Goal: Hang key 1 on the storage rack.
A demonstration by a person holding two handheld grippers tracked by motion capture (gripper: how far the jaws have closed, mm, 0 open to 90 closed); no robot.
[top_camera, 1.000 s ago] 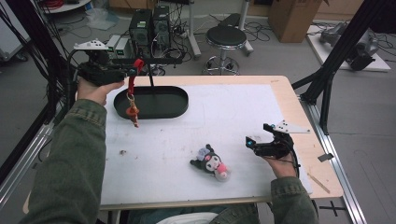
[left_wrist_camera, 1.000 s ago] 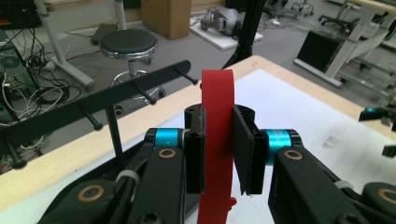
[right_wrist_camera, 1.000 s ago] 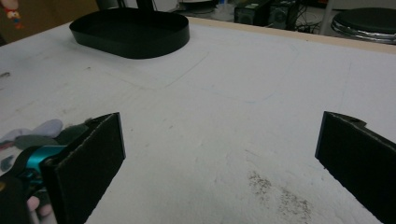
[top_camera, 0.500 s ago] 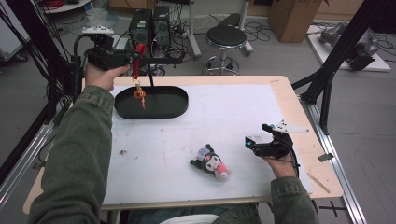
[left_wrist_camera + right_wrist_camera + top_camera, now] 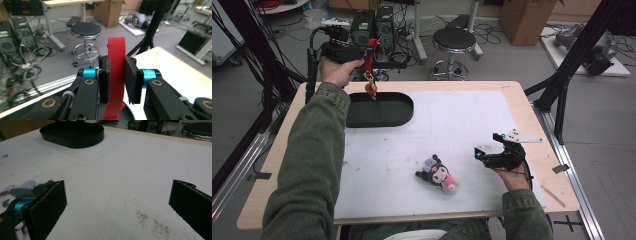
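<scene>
The left hand-held gripper [image 5: 368,50] pinches a red strap [image 5: 116,75], its small orange charm [image 5: 371,89] dangling over the black tray [image 5: 399,114]'s far rim. Better to lower it until the charm rests inside before letting go. The right hand-held gripper [image 5: 484,152] sits wide open on the counter [image 5: 462,107] beside the plush toy [image 5: 438,173].

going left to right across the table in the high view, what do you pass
left gripper shut on the red strap, with a small charm hanging over the black tray → plush toy → right gripper, jaws open
</scene>
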